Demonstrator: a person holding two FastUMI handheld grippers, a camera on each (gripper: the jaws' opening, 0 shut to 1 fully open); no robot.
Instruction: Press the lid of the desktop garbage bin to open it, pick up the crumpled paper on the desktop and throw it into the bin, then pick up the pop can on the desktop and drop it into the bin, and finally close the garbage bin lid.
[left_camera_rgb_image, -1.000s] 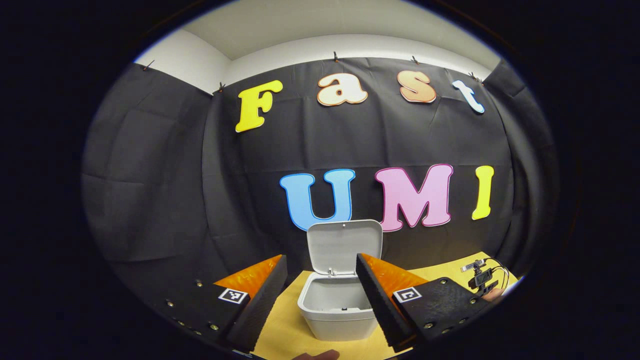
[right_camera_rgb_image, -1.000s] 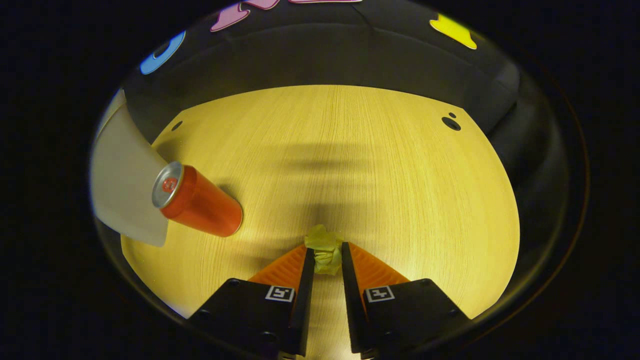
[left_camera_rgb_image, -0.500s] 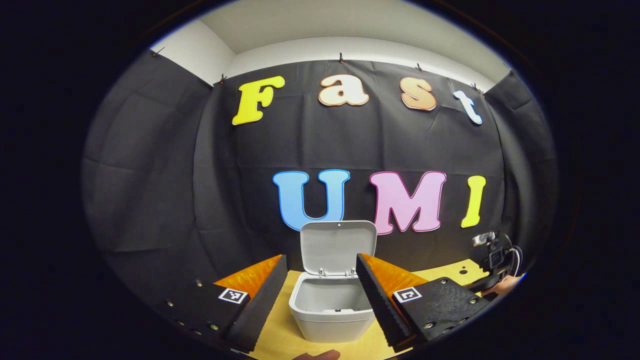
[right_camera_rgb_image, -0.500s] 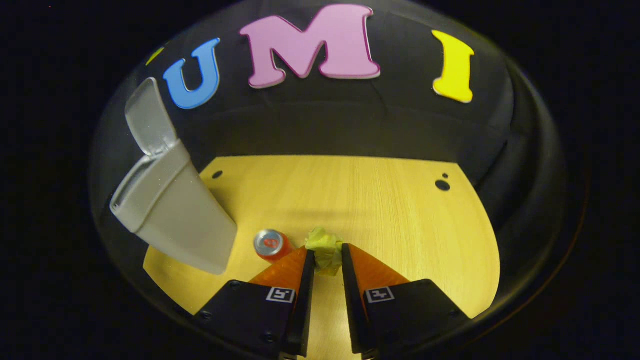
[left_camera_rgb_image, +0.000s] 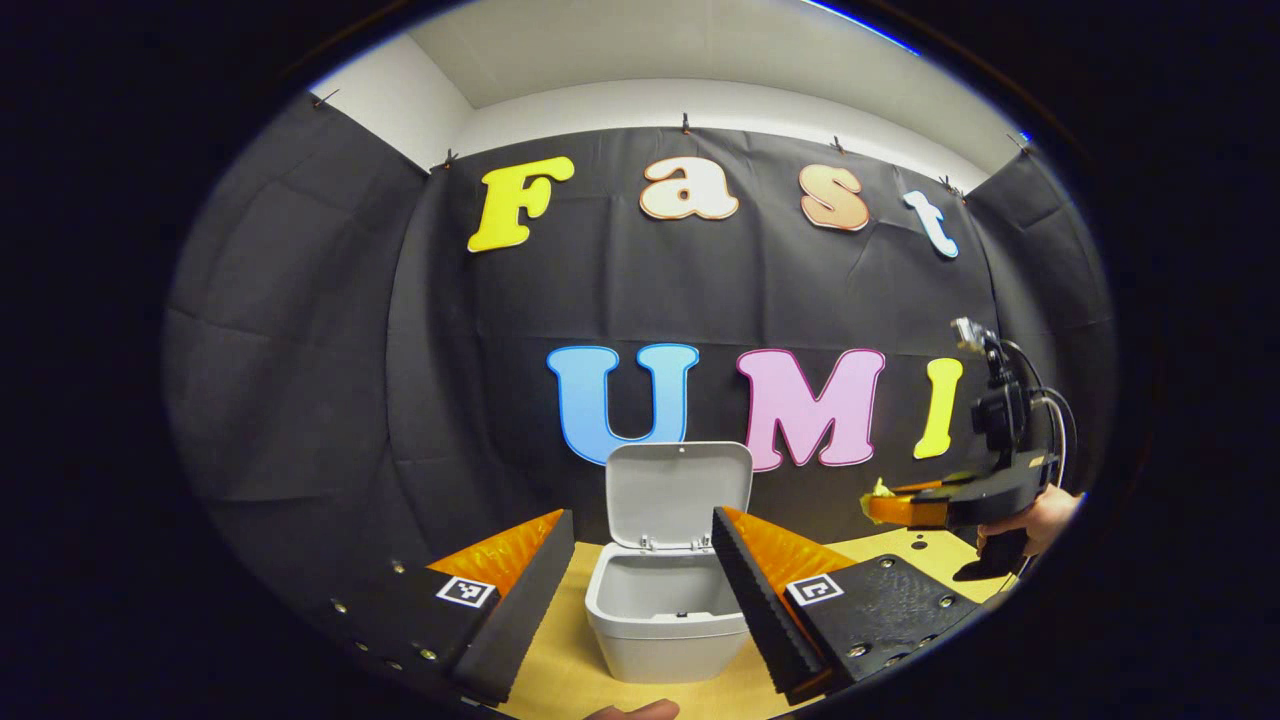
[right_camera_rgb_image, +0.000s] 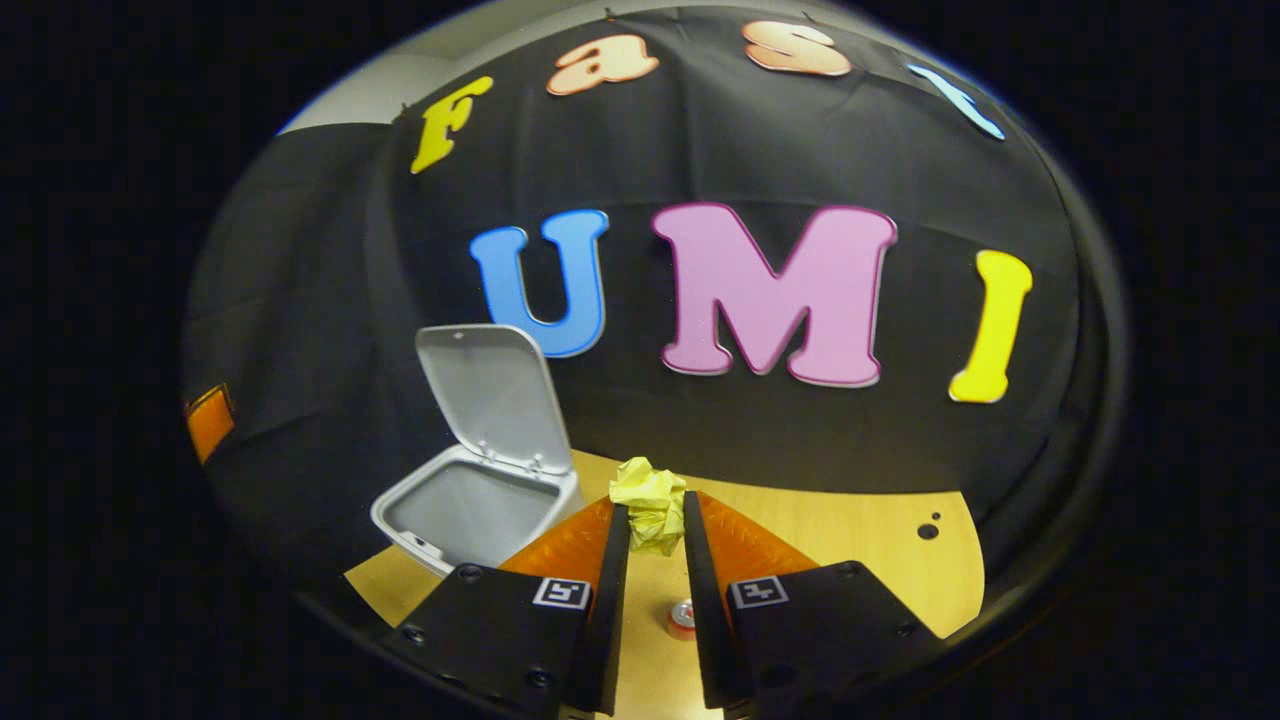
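The right tongs (right_camera_rgb_image: 648, 520) are clamping the crumpled paper (right_camera_rgb_image: 649, 503) above the table (right_camera_rgb_image: 850, 525). The pop can (right_camera_rgb_image: 682, 618) is showing partly between them. The left tongs (left_camera_rgb_image: 640, 560) are standing apart before the open garbage bin (left_camera_rgb_image: 665, 620).

This is a staged recording booth, not a lived-in room. Black cloth (left_camera_rgb_image: 300, 380) is clipped across white walls (left_camera_rgb_image: 700, 95). A bare wooden tabletop (right_camera_rgb_image: 830, 530) stands before it.

Count: one bin (right_camera_rgb_image: 470, 500), lid (right_camera_rgb_image: 495, 395) up. One paper ball (right_camera_rgb_image: 650, 505), one can (right_camera_rgb_image: 683, 618). Two grippers (left_camera_rgb_image: 640, 590) (right_camera_rgb_image: 648, 560).
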